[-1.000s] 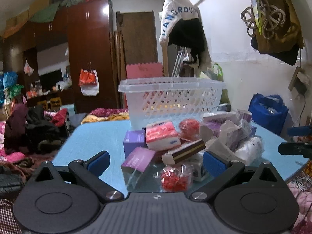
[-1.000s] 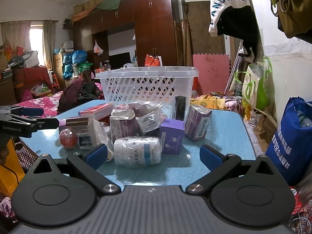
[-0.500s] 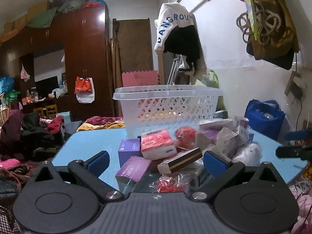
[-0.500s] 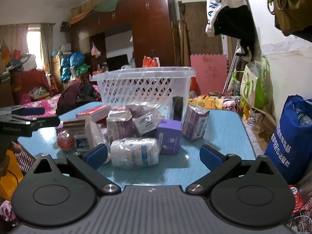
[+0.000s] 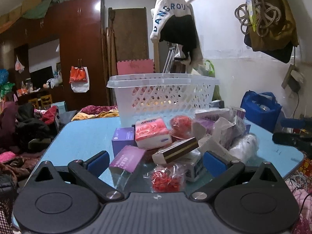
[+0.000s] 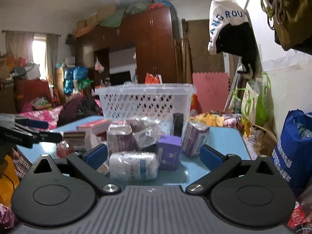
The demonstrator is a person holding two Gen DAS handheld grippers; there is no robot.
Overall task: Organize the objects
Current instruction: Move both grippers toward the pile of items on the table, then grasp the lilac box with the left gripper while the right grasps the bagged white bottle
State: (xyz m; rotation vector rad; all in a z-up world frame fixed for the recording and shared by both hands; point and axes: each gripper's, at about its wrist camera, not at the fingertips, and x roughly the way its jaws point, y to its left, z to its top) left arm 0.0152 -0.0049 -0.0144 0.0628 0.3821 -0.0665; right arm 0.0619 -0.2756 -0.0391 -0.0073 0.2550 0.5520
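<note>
On the blue table [image 5: 81, 136], a heap of small packaged goods lies in front of a white lattice basket [image 5: 163, 97], which stands at the far side and appears to hold little or nothing. Both tongs are released and hold nothing: the left gripper [image 5: 156, 160] faces the heap from one side with its blue pads spread wide, and the right gripper [image 6: 154, 155] faces it from the other, equally spread. Nearest the left gripper are a leaning purple box [image 5: 126, 159], a bag of red pieces [image 5: 168, 178] and a striped flat box [image 5: 175, 150] resting across the pile; a pink tissue pack [image 5: 152, 132] sits higher, toward the basket. Nearest the right gripper lie a white wrapped roll [image 6: 133, 164] on its side and an upright purple carton [image 6: 168, 152], touching or nearly so.

Handling, as judged: everything looks light. The cartons are stiff but thin-walled, best taken across their narrow faces with moderate pressure. The tissue pack and the wrapped roll are soft and will yield; grip them at mid-body. Film-wrapped items are likely slippery, and the bag of red pieces may sag, so pinch it near the top. Lifting one item may disturb its neighbours, since many overlap.
</note>
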